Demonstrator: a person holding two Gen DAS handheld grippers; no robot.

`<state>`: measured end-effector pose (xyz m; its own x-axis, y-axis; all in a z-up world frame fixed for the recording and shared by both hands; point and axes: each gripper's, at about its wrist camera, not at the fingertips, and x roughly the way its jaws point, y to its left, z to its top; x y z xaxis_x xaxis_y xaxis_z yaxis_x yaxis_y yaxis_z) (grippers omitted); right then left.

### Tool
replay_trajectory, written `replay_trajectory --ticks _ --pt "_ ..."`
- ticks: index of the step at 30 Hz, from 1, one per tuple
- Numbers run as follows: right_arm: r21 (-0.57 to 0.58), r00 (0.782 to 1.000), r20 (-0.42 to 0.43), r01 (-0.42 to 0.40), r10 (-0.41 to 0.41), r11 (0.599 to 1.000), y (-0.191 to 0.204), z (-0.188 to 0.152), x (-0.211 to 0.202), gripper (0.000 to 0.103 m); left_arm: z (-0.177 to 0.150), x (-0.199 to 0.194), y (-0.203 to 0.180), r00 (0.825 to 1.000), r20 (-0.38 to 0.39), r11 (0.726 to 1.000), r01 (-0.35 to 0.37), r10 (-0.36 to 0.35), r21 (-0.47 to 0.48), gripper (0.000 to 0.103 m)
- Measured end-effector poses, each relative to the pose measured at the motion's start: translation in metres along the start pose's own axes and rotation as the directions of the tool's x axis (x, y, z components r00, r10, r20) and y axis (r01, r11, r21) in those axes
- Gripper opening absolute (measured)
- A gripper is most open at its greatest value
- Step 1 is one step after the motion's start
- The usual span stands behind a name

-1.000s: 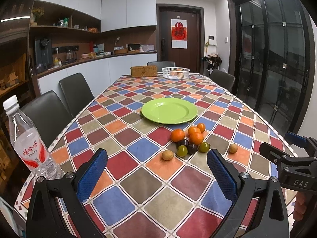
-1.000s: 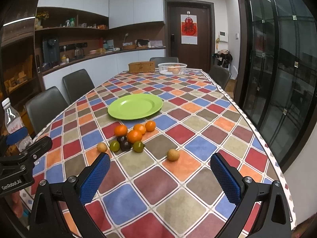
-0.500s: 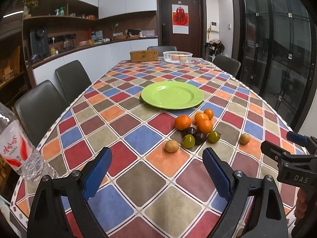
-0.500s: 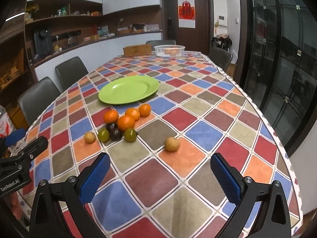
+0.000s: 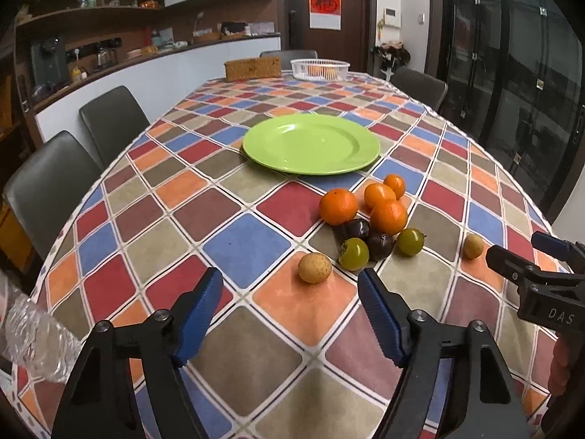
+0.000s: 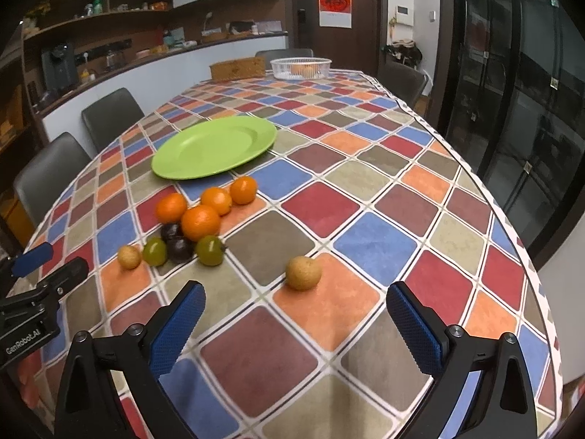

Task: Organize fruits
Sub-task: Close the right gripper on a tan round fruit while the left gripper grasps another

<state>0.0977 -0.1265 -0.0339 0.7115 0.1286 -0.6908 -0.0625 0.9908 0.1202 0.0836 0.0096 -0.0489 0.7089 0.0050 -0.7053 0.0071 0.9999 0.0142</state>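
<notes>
- A green plate (image 5: 310, 144) is set on the checked worktop (image 5: 234, 241); all places below are given from it.
- Four oranges (image 5: 388, 216) are clustered just in front of the plate, with two dark fruits (image 5: 380, 246) and two green fruits (image 5: 354, 253) touching them on the near side.
- One tan fruit (image 5: 314, 267) is seen nearer than the cluster; a second tan fruit (image 6: 303, 272) lies apart, further right of the plate.
- The left gripper (image 5: 290, 314) is held above the worktop, short of the first tan fruit; its jaws have just been closing, are apart, and nothing is between them.
- The right gripper (image 6: 296, 323) is held short of the second tan fruit, jaws wide apart and empty.
</notes>
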Motion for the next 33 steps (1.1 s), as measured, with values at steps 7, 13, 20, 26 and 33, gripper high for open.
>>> replay_trajectory --ticks 7,13,20,26,33 --pt "0.012 0.997 -0.073 0.012 -0.011 1.0 -0.008 0.006 0.028 0.086 0.007 0.029 -0.005 0.998 -0.06 0.999 0.03 -0.028 0.028 0.061" --pt "0.005 0.992 -0.127 0.024 -0.023 1.0 -0.012 0.008 0.046 0.075 0.011 0.05 -0.007 0.992 -0.114 0.998 0.052 -0.048 0.03 0.054" --pt "0.019 0.984 -0.175 0.024 -0.021 1.0 -0.017 0.008 0.06 0.06 0.011 0.066 -0.009 0.983 -0.165 0.996 0.08 -0.075 0.025 0.039" --pt "0.019 0.98 -0.199 -0.002 0.005 1.0 -0.016 0.009 0.068 0.046 0.013 0.073 -0.008 0.978 -0.184 0.995 0.102 -0.098 0.014 0.029" --pt "0.008 0.98 -0.199 -0.001 0.003 1.0 -0.016 0.01 0.067 0.031 0.014 0.073 -0.01 0.978 -0.185 0.995 0.102 -0.097 0.014 0.029"
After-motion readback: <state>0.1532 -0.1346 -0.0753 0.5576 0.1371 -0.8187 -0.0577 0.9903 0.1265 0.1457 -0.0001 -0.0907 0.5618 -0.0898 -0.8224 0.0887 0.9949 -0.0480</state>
